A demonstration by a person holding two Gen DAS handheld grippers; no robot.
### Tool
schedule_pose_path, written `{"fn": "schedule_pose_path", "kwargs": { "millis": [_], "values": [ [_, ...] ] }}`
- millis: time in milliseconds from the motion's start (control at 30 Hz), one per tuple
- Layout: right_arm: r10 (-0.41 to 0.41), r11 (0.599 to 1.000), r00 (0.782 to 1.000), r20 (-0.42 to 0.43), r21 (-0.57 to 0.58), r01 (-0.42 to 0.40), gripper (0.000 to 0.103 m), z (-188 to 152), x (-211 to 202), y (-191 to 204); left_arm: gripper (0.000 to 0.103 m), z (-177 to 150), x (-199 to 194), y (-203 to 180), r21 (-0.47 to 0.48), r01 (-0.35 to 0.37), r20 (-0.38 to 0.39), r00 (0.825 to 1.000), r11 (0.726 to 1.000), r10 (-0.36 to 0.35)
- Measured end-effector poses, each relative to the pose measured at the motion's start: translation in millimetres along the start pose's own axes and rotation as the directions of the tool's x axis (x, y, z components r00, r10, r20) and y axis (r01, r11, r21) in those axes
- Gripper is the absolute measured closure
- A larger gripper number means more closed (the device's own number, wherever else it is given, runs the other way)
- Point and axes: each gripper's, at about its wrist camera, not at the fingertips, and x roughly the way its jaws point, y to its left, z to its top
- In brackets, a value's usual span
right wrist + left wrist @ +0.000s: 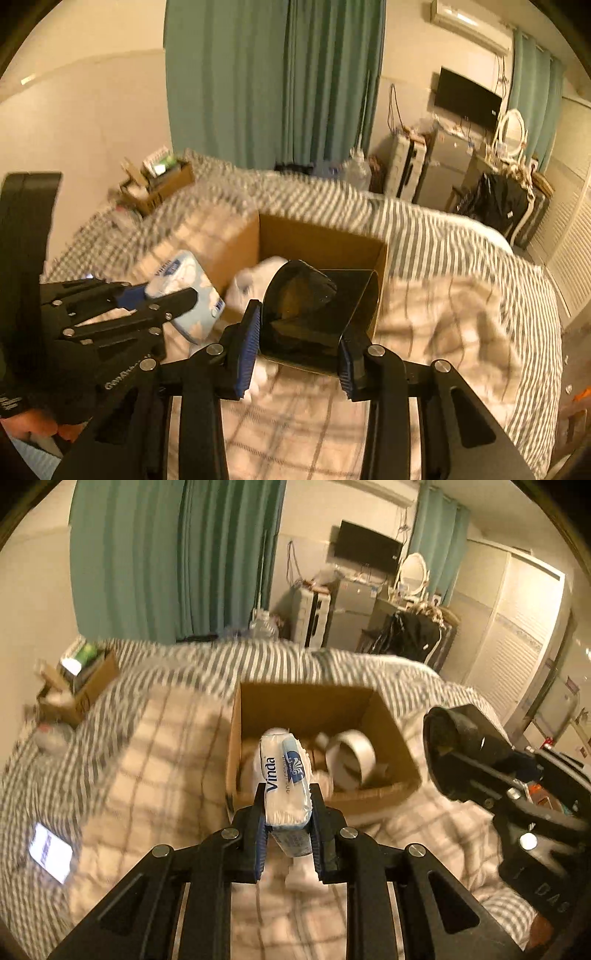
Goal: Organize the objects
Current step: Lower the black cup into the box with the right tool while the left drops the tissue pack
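My left gripper [289,825] is shut on a white and blue Vinda tissue pack [285,780] and holds it just in front of an open cardboard box [388,716] on the bed. The box holds a silver tape roll [351,758] and white items. My right gripper [297,354] is shut on a glossy black curved case [314,314], held at the box's near edge [321,236]. In the right wrist view the left gripper [147,302] and the tissue pack [192,291] show at left. In the left wrist view the black case [461,749] shows at right.
The bed has a checked blanket [147,775] over a striped cover [461,240]. A lit phone [50,851] lies on the bed at left. A second cardboard box [79,686] with clutter sits at the bed's far left corner. Curtains, a TV and cabinets stand behind.
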Motion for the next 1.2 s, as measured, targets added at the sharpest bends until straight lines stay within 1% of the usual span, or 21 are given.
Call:
{"fn": "schedule_pose_path", "kwargs": {
  "millis": [100, 167, 267, 333, 433, 567, 667, 700, 733, 767, 800, 833, 867, 900, 933, 967, 1000, 1067, 1133, 1200],
  "values": [
    [-0.006, 1.0, 0.999, 0.046, -0.01, 0.006, 0.067, 27, -1, -6, 0.083, 23, 2, 2, 0.013, 0.012, 0.033, 0.999, 1.0, -0.012],
    [0.004, 1.0, 0.998, 0.069, -0.004, -0.004, 0.067, 43, 2, -13, 0.083, 36, 8, 6, 0.01, 0.019, 0.043, 0.999, 1.0, -0.019],
    [0.038, 0.999, 0.995, 0.091, 0.025, -0.04, 0.067, 62, 17, -25, 0.083, 53, 27, 12, 0.008, 0.012, 0.037, 0.999, 1.0, -0.012],
    [0.052, 0.998, 0.994, 0.092, 0.039, -0.056, 0.067, 69, 35, -33, 0.083, 60, 44, 14, 0.013, 0.007, 0.028, 1.0, 1.0, -0.008],
    [0.069, 0.995, 0.995, 0.073, 0.06, -0.074, 0.067, 68, 68, -43, 0.083, 64, 73, 15, 0.025, 0.012, 0.001, 1.0, 1.0, -0.012],
    [0.111, 0.988, 0.994, 0.009, 0.106, -0.112, 0.067, 55, 122, -53, 0.083, 55, 116, 16, 0.03, 0.016, -0.051, 0.999, 0.999, -0.015],
    [0.121, 0.988, 0.992, -0.038, 0.097, -0.117, 0.067, 42, 156, -54, 0.083, 48, 135, 19, 0.026, -0.021, -0.07, 0.997, 0.999, 0.023],
    [0.115, 0.99, 0.993, -0.04, 0.089, -0.111, 0.067, 38, 162, -52, 0.083, 47, 137, 18, 0.028, -0.018, -0.066, 0.998, 0.999, 0.02],
    [0.102, 0.991, 0.994, -0.041, 0.086, -0.098, 0.065, 37, 167, -51, 0.083, 47, 139, 18, 0.03, -0.013, -0.065, 0.998, 0.999, 0.014],
    [0.093, 0.992, 0.995, -0.046, 0.089, -0.089, 0.055, 35, 170, -51, 0.082, 47, 140, 17, 0.033, -0.008, -0.067, 0.998, 0.999, 0.01],
    [0.091, 0.992, 0.995, -0.048, 0.098, -0.086, 0.048, 34, 170, -51, 0.081, 47, 140, 16, 0.038, -0.002, -0.072, 0.997, 0.999, 0.004],
    [0.092, 0.99, 0.995, -0.041, 0.107, -0.087, 0.035, 34, 167, -53, 0.079, 48, 138, 15, 0.041, 0.003, -0.075, 0.997, 0.999, 0.0],
    [0.081, 0.99, 0.996, -0.028, 0.119, -0.077, 0.029, 35, 161, -56, 0.07, 47, 135, 14, 0.045, 0.006, -0.078, 0.997, 0.999, -0.003],
    [0.066, 0.989, 0.998, -0.015, 0.134, -0.063, 0.026, 34, 157, -62, 0.06, 47, 130, 13, 0.052, 0.005, -0.083, 0.997, 0.999, -0.001],
    [0.055, 0.987, 0.998, -0.004, 0.154, -0.054, 0.021, 37, 149, -67, 0.036, 47, 127, 12, 0.057, -0.008, -0.088, 0.996, 0.998, 0.013],
    [0.05, 0.984, 0.999, 0.004, 0.173, -0.05, 0.02, 38, 142, -69, 0.027, 45, 122, 11, 0.057, -0.029, -0.086, 0.996, 0.998, 0.033],
    [0.048, 0.981, 0.999, 0.009, 0.188, -0.048, 0.02, 39, 134, -71, 0.027, 44, 115, 13, 0.053, -0.035, -0.079, 0.996, 0.998, 0.039],
    [0.029, 0.981, 1.0, 0.003, 0.193, -0.029, 0.02, 40, 119, -72, 0.027, 40, 100, 15, 0.045, -0.026, -0.087, 0.996, 0.999, 0.03],
    [-0.014, 0.985, 1.0, 0.003, 0.171, 0.014, 0.02, 40, 99, -67, 0.026, 35, 78, 18, 0.041, -0.046, -0.077, 0.996, 0.998, 0.049],
    [-0.054, 0.988, 0.998, 0.019, 0.148, 0.05, 0.02, 41, 75, -61, 0.017, 31, 58, 22, 0.039, -0.069, -0.053, 0.996, 0.997, 0.071]
  ]
}}
